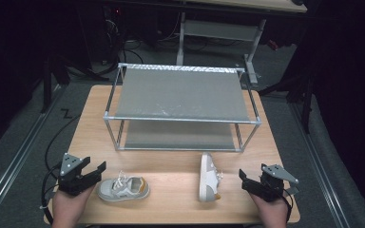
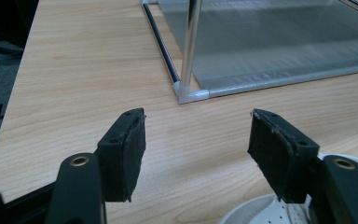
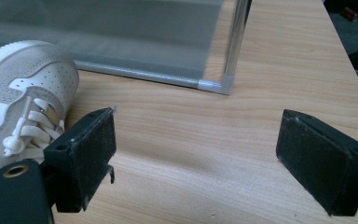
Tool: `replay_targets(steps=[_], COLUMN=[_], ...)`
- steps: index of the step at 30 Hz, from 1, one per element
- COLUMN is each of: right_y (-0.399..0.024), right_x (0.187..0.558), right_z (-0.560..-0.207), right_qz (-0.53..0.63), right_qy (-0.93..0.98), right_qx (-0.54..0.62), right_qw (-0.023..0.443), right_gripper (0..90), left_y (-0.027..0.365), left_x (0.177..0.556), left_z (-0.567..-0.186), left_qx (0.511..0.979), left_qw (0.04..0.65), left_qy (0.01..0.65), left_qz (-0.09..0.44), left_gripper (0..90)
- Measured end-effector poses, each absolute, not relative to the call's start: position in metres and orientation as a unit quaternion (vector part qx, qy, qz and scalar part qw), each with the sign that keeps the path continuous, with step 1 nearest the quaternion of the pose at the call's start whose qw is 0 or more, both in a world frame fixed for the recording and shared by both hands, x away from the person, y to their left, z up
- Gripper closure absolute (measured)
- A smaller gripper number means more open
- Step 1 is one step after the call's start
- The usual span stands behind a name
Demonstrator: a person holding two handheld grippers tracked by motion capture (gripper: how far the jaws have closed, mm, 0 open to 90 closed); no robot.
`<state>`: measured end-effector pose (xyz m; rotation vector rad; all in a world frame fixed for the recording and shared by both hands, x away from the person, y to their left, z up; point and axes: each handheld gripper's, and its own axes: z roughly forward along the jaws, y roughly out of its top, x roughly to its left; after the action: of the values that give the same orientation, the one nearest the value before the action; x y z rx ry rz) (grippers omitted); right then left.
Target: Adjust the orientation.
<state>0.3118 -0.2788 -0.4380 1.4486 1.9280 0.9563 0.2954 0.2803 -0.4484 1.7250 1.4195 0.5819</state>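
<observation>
Layout on the light wooden table [image 1: 171, 178]. The silver-framed two-tier rack with grey fabric shelves [image 1: 180, 95] stands ahead of both tongs, toward the table's far edge. The white and grey sneaker with a tan heel [image 1: 122, 187] lies just right of the left gripper [image 1: 95, 172], between the two tongs. The second white and grey sneaker [image 1: 208, 176], apparently tipped on its side, lies left of the right gripper [image 1: 245, 179], its toe pointing toward the rack. The two sneakers lie apart.
</observation>
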Motion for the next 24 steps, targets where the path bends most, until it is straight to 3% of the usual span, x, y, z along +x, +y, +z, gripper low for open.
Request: replay_targets(steps=[24], right_y=[-0.279], right_x=[0.314], right_z=[-0.447], right_qz=[0.338], right_qy=[0.728], right_qx=[0.540], right_qw=[0.253], right_gripper=[14.2], left_y=[0.241], left_x=[0.286], left_z=[-0.433], left_qx=[0.715], left_qw=[0.404], left_qy=[0.523], left_qz=[0.227], left_gripper=[38.8])
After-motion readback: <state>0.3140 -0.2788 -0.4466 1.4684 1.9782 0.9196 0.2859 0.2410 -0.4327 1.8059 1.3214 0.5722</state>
